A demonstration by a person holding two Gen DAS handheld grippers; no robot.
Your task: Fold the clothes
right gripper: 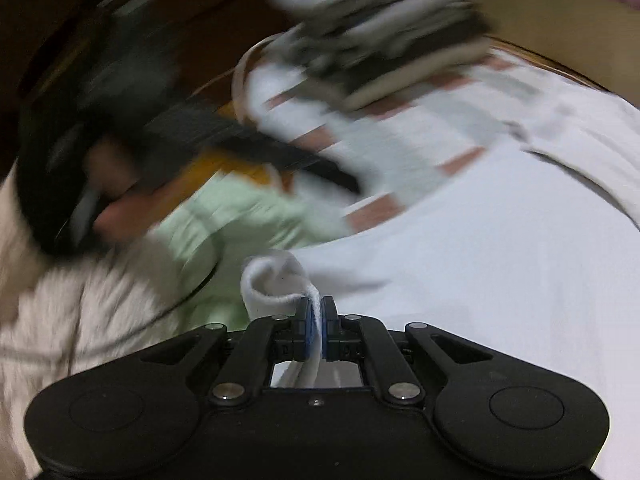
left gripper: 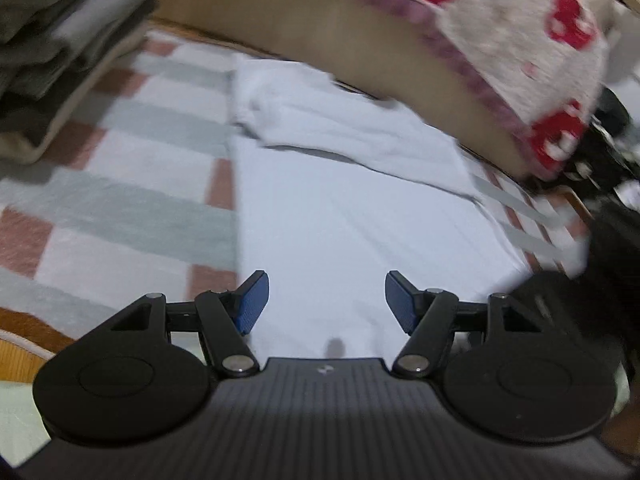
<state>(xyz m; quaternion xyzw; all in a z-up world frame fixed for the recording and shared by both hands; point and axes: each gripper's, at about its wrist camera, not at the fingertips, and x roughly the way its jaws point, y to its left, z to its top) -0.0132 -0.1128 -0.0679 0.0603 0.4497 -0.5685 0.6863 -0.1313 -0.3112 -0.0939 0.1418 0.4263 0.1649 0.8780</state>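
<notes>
Nearest in the right wrist view: right gripper [right gripper: 317, 322] with jaws clenched on a bunched white edge of the white garment [right gripper: 500, 248], the cloth pinched between the blue pads and curling up in a soft loop just ahead of them. Probably gripped there so the edge can be carried across the rest of the cloth for a fold, though which fold cannot be told. Beyond the loop, pale green cloth [right gripper: 240, 216] to the left, and the left gripper's dark body crossing the view, badly blurred. Farther on, the checked blanket [right gripper: 404, 148] and, farthest, a stack of folded clothes [right gripper: 384, 36] resting on it.

In the left wrist view, closest: left gripper [left gripper: 326, 300], jaws released and standing wide apart, holding nothing, blue pads [left gripper: 252, 304] clear above the garment. Touching the cloth or just over it: cannot tell. Likely poised there to take a second edge or to pin the fabric while the other side is drawn over. Ahead, the white garment [left gripper: 340, 208] spread flat on the checked blanket [left gripper: 120, 184], one portion already lying doubled over near its far end. Left of that, the folded stack [left gripper: 48, 40]. Farthest, a brown board-like surface and a white cloth with red print [left gripper: 532, 40] draped over it.
</notes>
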